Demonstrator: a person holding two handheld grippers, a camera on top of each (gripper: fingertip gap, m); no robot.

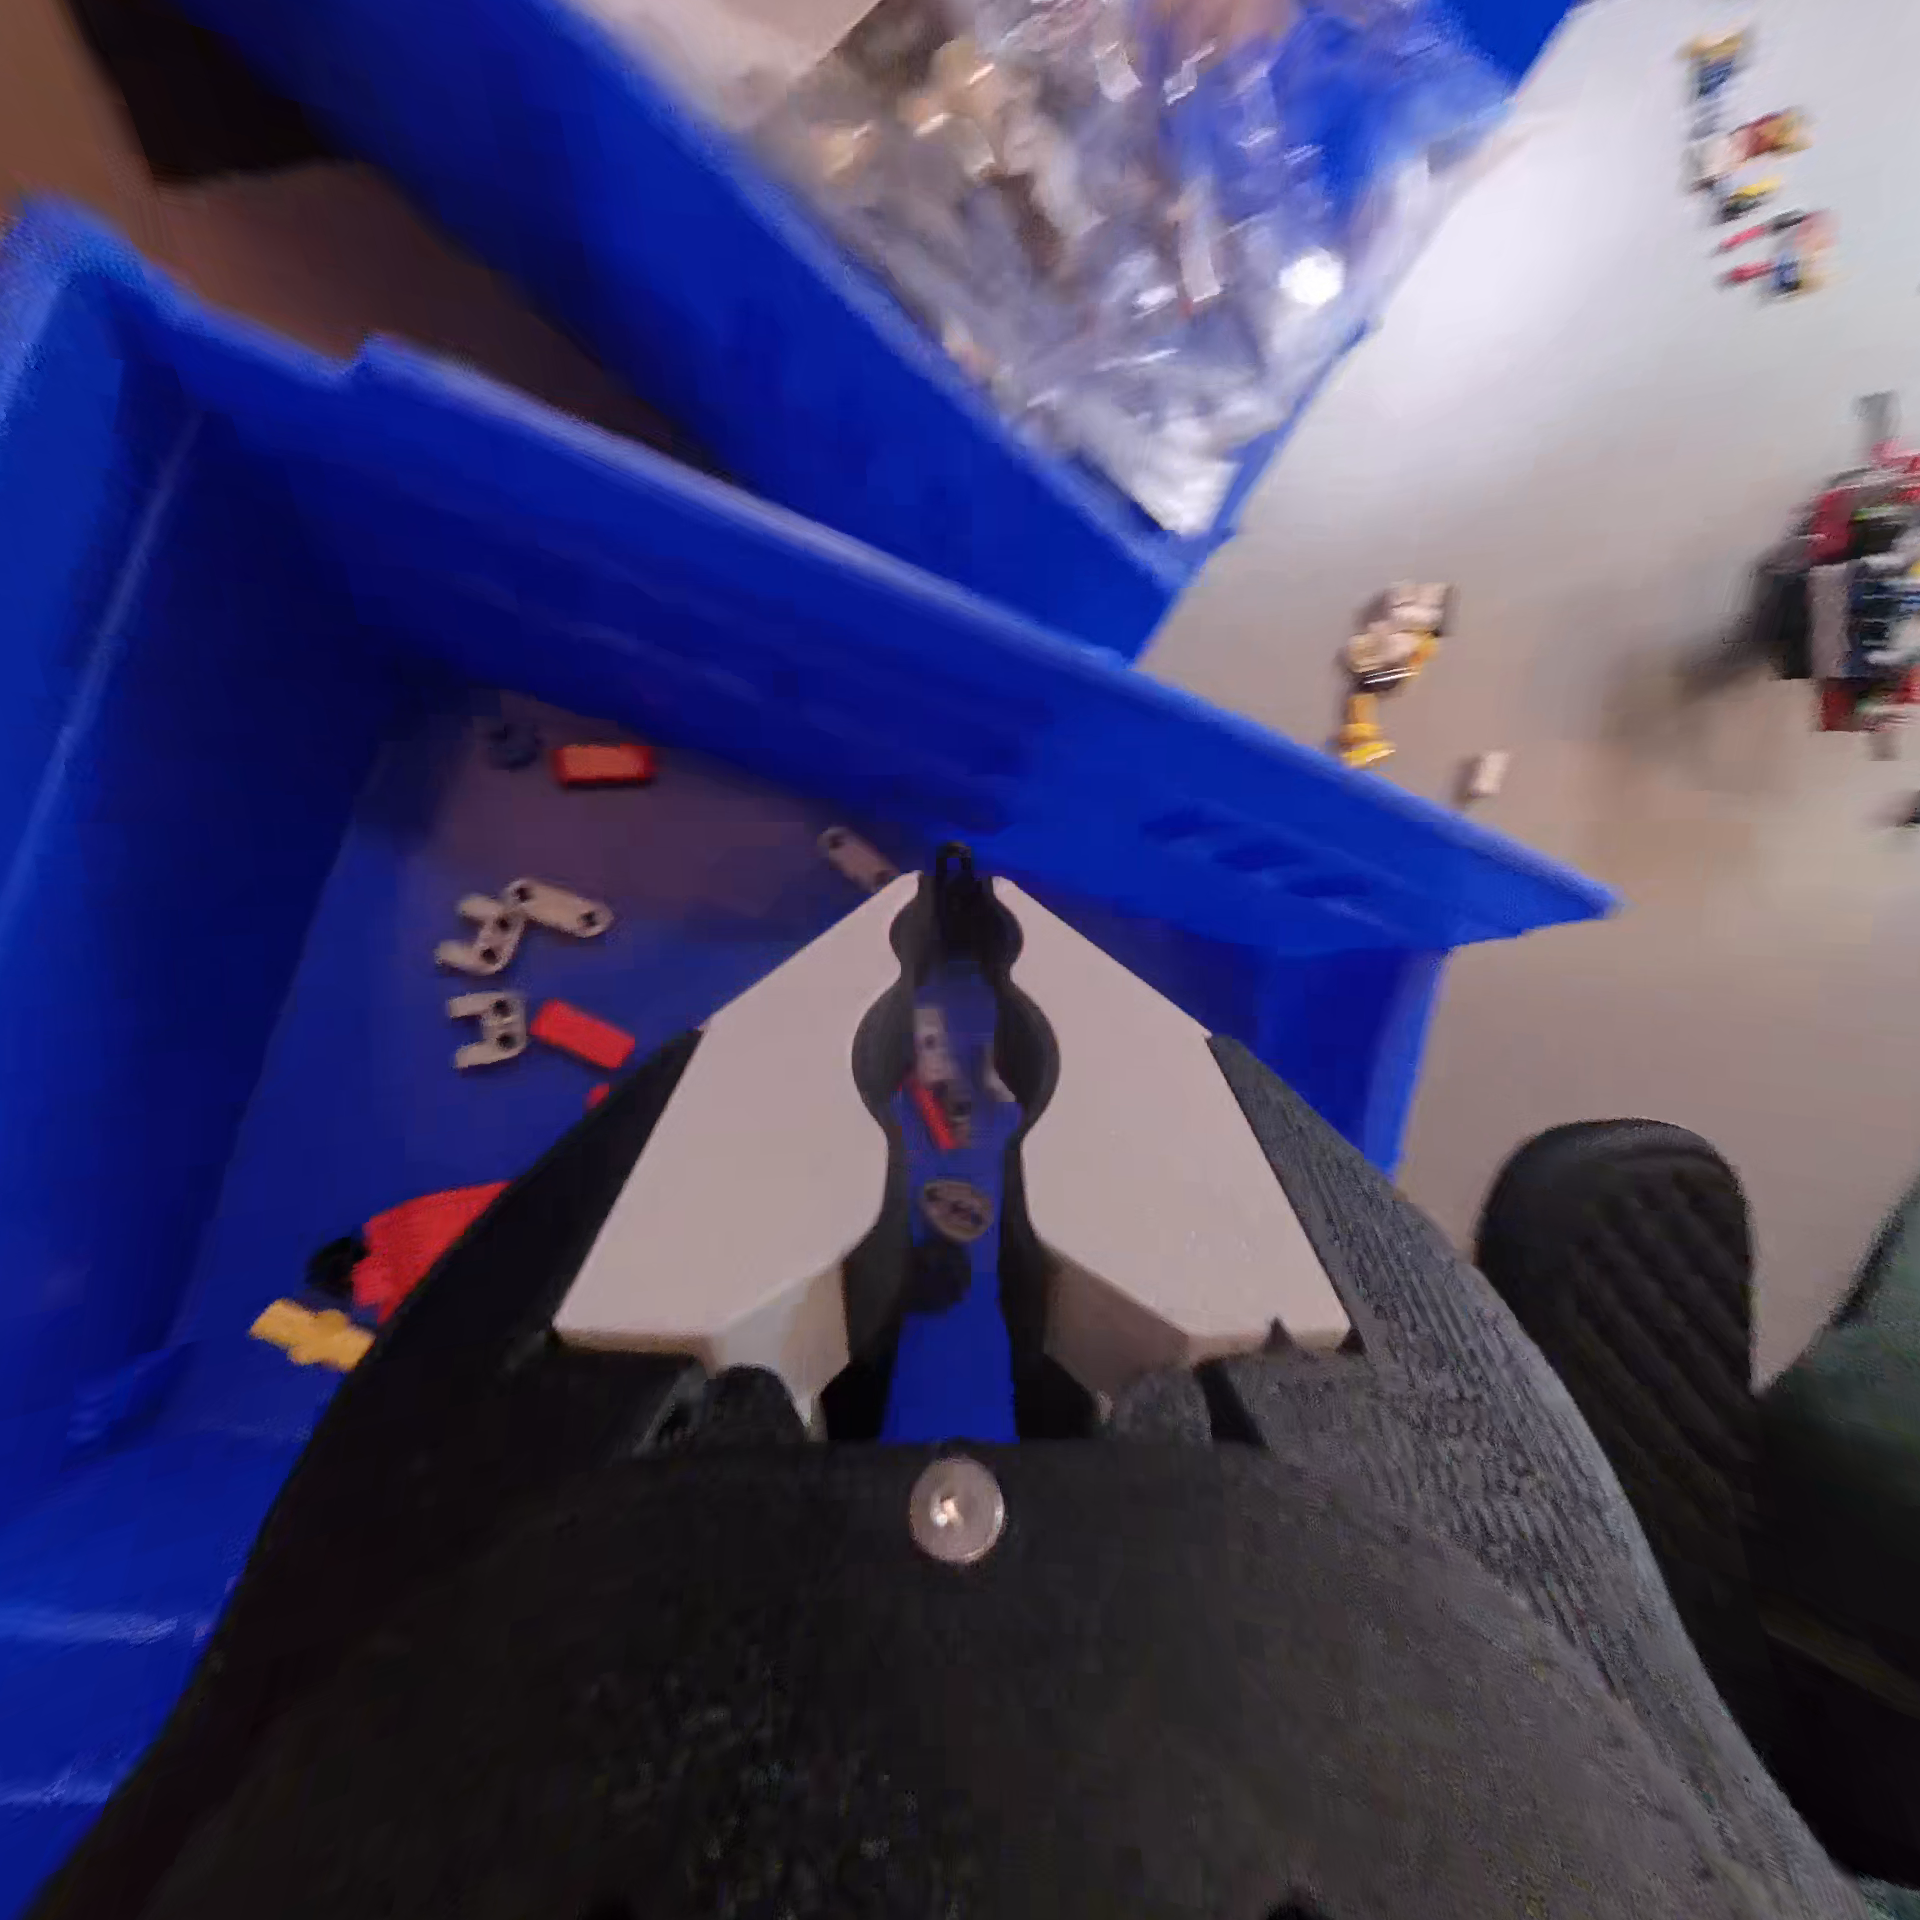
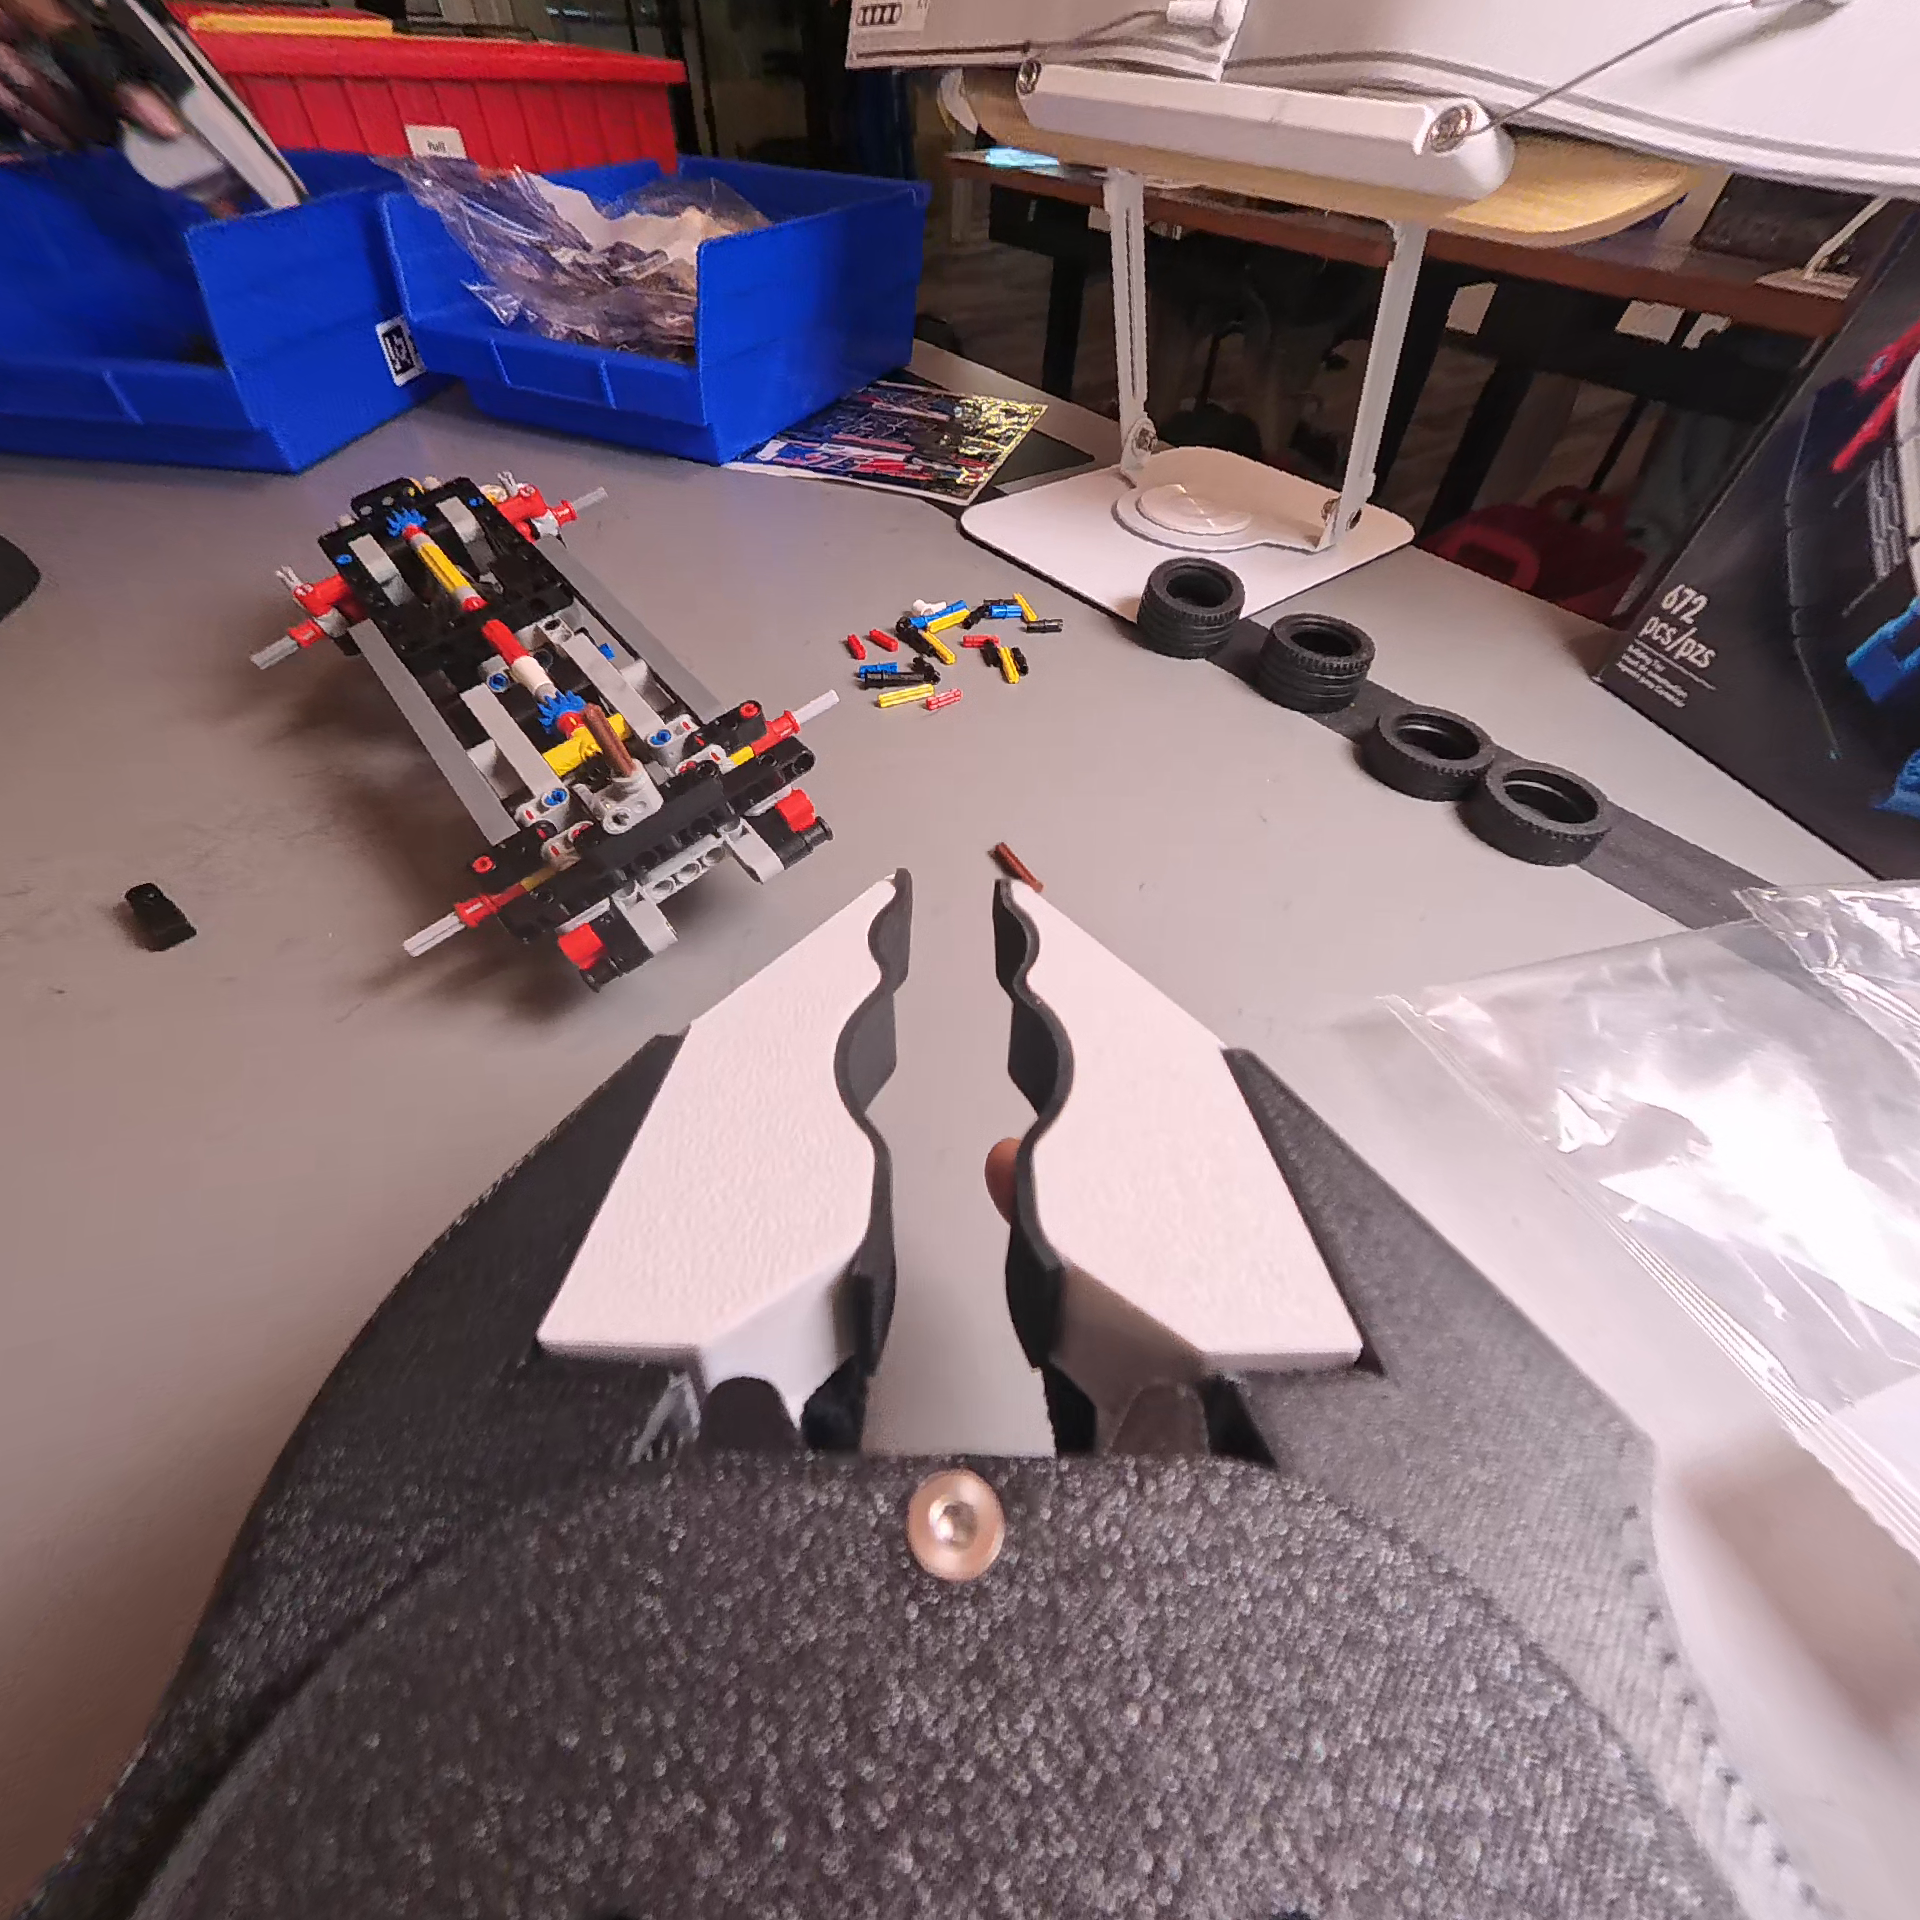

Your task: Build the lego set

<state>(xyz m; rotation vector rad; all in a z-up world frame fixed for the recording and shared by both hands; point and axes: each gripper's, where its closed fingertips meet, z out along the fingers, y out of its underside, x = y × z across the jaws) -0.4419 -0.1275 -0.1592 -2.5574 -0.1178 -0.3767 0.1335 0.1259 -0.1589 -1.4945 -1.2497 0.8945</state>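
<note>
My left gripper (image 1: 956, 906) is over the near blue bin (image 1: 156, 727), with its jaws shut on a small black Lego piece (image 1: 954, 864) at the tips. Loose grey (image 1: 520, 925), red (image 1: 582, 1034) and yellow (image 1: 312, 1335) pieces lie on the bin floor. The left wrist view is motion-blurred. My right gripper (image 2: 951, 896) hovers low over the grey table (image 2: 1195, 935), slightly open and empty. A small brown piece (image 2: 1018, 868) lies just past its right tip. The half-built Lego car chassis (image 2: 551, 717) lies ahead and to the left of it.
A pile of small coloured pins (image 2: 945, 655) lies right of the chassis. Several black tyres (image 2: 1314, 660) sit in a row at right. A second blue bin (image 2: 790, 301) holds clear bags. Also there: a sticker sheet (image 2: 904, 436), white stand base (image 2: 1184, 520), set box (image 2: 1797, 623), plastic bag (image 2: 1714, 1143) and small black piece (image 2: 158, 914). Some 65 centimeters of space lies between my two pairs of fingers.
</note>
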